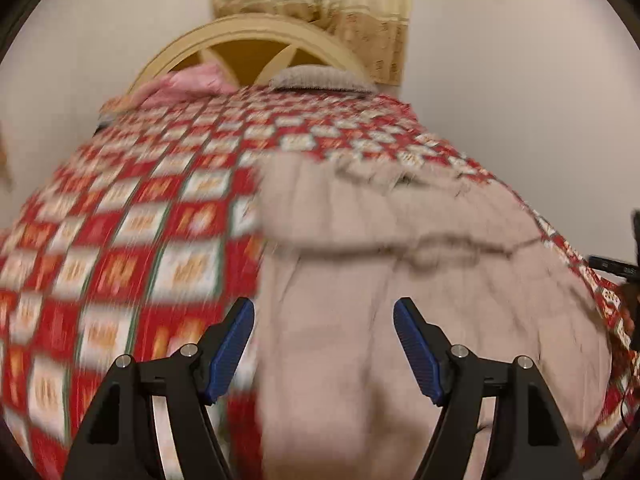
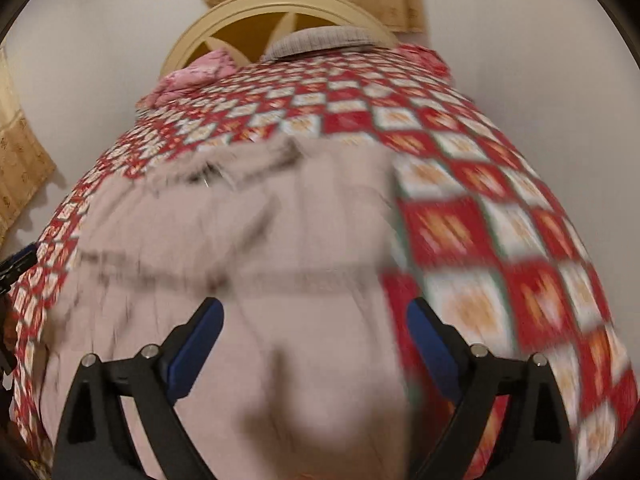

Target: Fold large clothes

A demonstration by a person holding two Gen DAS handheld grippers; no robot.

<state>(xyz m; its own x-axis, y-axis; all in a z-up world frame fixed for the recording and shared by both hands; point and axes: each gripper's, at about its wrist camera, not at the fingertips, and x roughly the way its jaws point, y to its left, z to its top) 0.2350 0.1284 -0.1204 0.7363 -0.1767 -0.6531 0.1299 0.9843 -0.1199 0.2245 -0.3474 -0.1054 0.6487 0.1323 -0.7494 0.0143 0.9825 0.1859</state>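
Bedroom, plain walls; bed [image 1: 120, 240] under a red checked cover. Beige garment [image 1: 400, 260] lies spread toward the foot edge. Left gripper [image 1: 324, 320] and right gripper [image 2: 316, 320] both gape wide, holding nothing. Risk: blurred frames suggest haste; a careless pinch could catch the cover too.

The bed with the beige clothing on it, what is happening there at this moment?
A person is folding a large beige garment spread on a bed with a red and white checked bedspread. One claw is held in each hand, and both hang above the near part of the garment. The left claw is open and holds nothing; the right claw is open too. The pictures are blurred by motion, so I cannot tell how far the folding has gone. Pillows lie by the headboard.
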